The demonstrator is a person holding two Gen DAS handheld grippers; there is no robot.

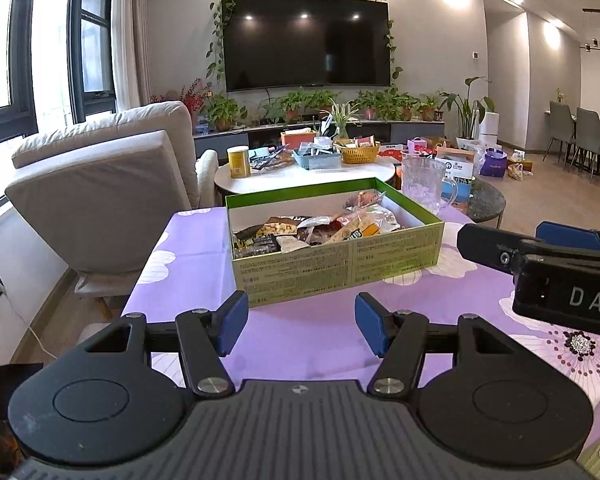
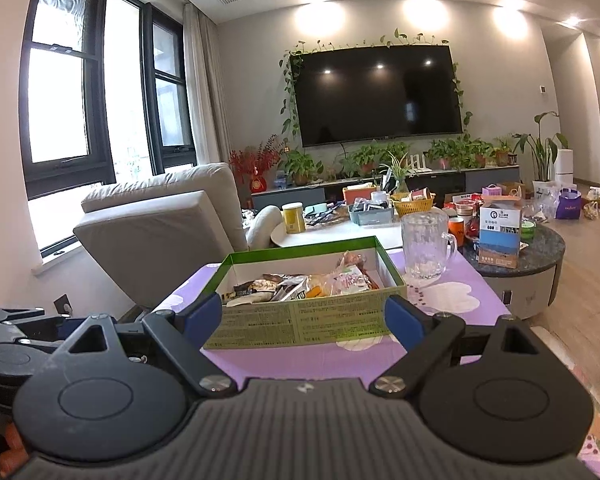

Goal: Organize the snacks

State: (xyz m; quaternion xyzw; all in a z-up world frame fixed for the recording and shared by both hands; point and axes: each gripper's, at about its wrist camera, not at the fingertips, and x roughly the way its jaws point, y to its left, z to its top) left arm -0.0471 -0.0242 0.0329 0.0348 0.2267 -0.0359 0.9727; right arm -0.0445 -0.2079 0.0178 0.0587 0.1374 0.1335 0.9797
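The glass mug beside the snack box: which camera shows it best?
The right wrist view. There the glass mug stands whole and unobstructed on the purple tablecloth, handle visible, past the green box. The left wrist view shows it too, but partly hidden behind the box's far corner.

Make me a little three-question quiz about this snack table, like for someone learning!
1. True or false: the green cardboard box on the purple flowered tablecloth is empty.
2. What stands just beyond the box's far right corner? A) clear glass mug B) red kettle C) blue bowl
3. Fill in: both grippers' jaws are ____.

Key:
1. False; snack packets fill it.
2. A, the clear glass mug.
3. Open: left gripper and right gripper hold nothing.
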